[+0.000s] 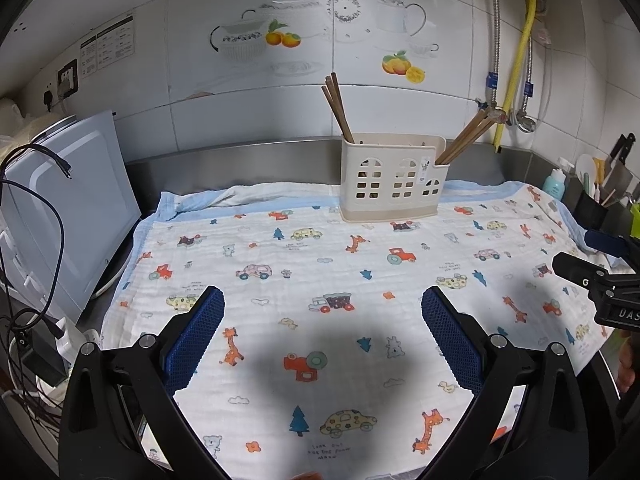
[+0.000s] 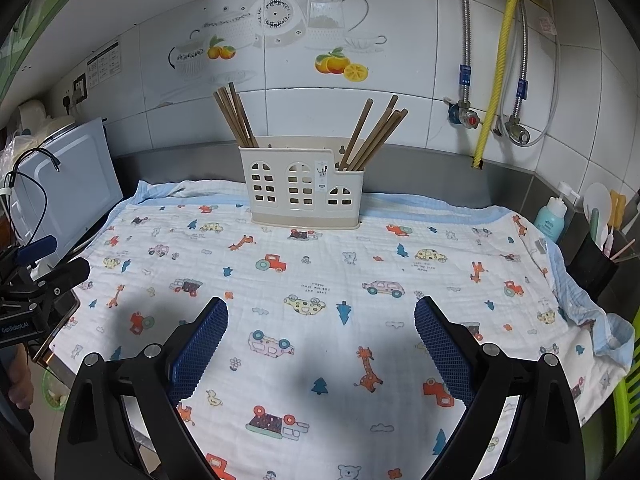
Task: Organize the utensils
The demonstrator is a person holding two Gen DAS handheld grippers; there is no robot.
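A cream plastic utensil holder (image 1: 392, 178) (image 2: 306, 188) stands upright at the back of the patterned cloth (image 1: 320, 280) (image 2: 320, 280). Brown chopsticks lean out of its left compartment (image 1: 338, 108) (image 2: 234, 116) and another bunch leans from its right compartment (image 1: 466, 138) (image 2: 374, 138). My left gripper (image 1: 322, 306) hovers open over the near cloth, nothing between its blue pads. My right gripper (image 2: 321, 314) is open too, well short of the holder. Each gripper's body shows at the edge of the other's view.
A white appliance (image 1: 68, 216) with dark cables stands at the left edge. On the right sit a teal pump bottle (image 2: 554, 216) and a black caddy (image 2: 592, 264) with kitchen tools. Pipes and a yellow hose (image 2: 498, 60) run down the tiled wall.
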